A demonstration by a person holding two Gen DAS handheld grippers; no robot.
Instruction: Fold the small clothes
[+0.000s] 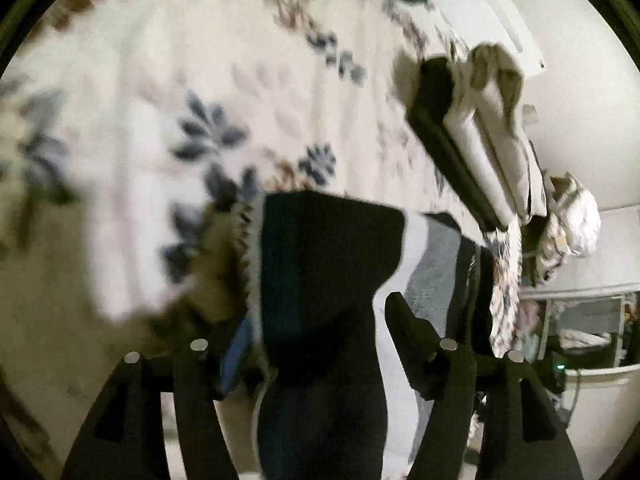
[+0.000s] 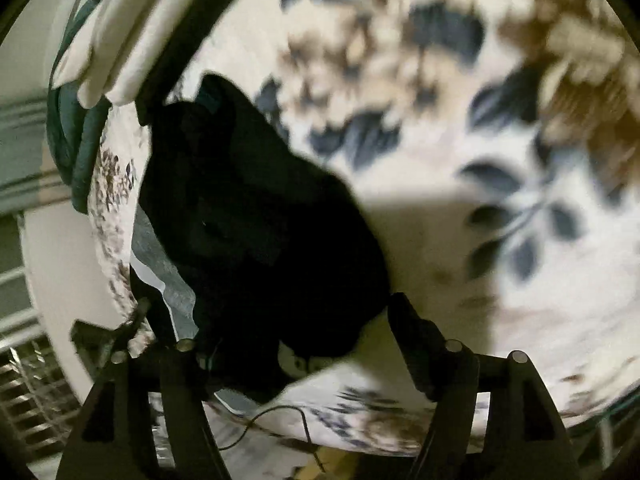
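Both claws stand spread and pinch nothing, the left gripper and right gripper over a dark folded garment with grey-and-white bands on the floral bedspread; next likely needs a fresh garment.

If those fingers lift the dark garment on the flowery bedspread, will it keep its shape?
Probably not: the dark garment lies in soft rumpled folds, so it would likely droop. It looks light. On the bedspread it would likely bunch up, not slide, if pushed.
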